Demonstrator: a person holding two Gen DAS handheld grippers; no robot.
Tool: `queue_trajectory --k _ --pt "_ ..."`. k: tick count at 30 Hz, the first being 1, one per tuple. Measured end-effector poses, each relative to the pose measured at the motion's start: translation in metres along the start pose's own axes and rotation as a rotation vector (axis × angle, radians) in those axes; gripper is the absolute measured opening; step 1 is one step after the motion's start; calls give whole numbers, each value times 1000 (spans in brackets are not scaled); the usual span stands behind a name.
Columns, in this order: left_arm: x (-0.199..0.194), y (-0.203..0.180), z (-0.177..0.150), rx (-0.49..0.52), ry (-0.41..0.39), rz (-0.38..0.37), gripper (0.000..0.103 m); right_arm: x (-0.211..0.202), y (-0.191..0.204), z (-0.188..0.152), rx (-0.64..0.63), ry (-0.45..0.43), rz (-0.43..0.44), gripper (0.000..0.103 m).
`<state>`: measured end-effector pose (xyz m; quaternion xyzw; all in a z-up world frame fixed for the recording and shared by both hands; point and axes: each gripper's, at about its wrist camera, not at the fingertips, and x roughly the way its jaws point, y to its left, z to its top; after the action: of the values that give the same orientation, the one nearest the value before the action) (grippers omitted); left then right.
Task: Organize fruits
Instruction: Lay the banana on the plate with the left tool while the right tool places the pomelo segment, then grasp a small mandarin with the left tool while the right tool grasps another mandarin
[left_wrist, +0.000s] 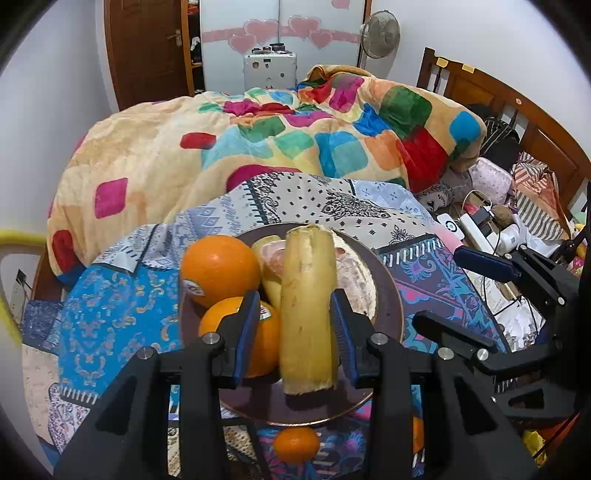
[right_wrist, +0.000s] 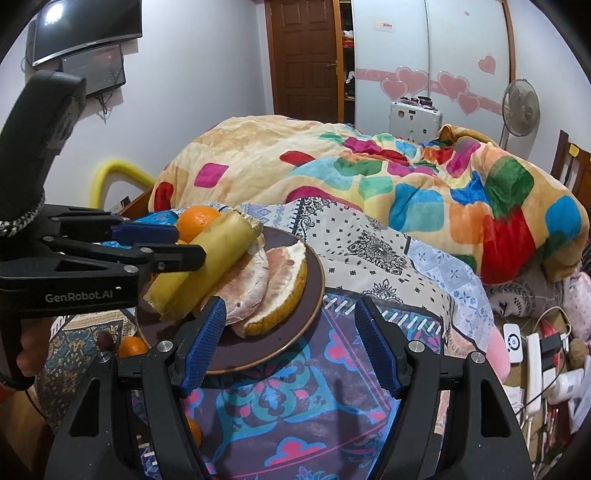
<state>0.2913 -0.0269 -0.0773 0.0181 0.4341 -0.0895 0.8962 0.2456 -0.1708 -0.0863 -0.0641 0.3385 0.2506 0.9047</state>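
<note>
Clamped mid-length in the left tool (left_wrist: 293, 332), a stiff, light yellow stalk (left_wrist: 308, 314) is held over the plate (left_wrist: 391, 295) at frame centre; the right tool (right_wrist: 291, 347) is spread, empty.

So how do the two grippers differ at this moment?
The left gripper is busy: its blue pads flank the yellow stalk piece over the brown plate, apparently gripping it. The right gripper is empty, its jaws wide apart with only patterned cloth between them.

The left one sits over the plate; the right one sits beside the plate's near edge, over the cloth.

Both share black frames and ribbed blue pads.
</note>
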Motion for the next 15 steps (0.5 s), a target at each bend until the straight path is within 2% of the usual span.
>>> queue_trajectory --k 7,11,15 --pt "-25 13 -14 -17 -43 30 40 -9 5 -1 4 -2 3 69" --pt "-43 24 -31 -38 -59 49 49 -19 10 -4 7 -9 8 69" --pt "-56 32 -50 -52 -61 61 50 -31 17 -9 11 -15 15 69"
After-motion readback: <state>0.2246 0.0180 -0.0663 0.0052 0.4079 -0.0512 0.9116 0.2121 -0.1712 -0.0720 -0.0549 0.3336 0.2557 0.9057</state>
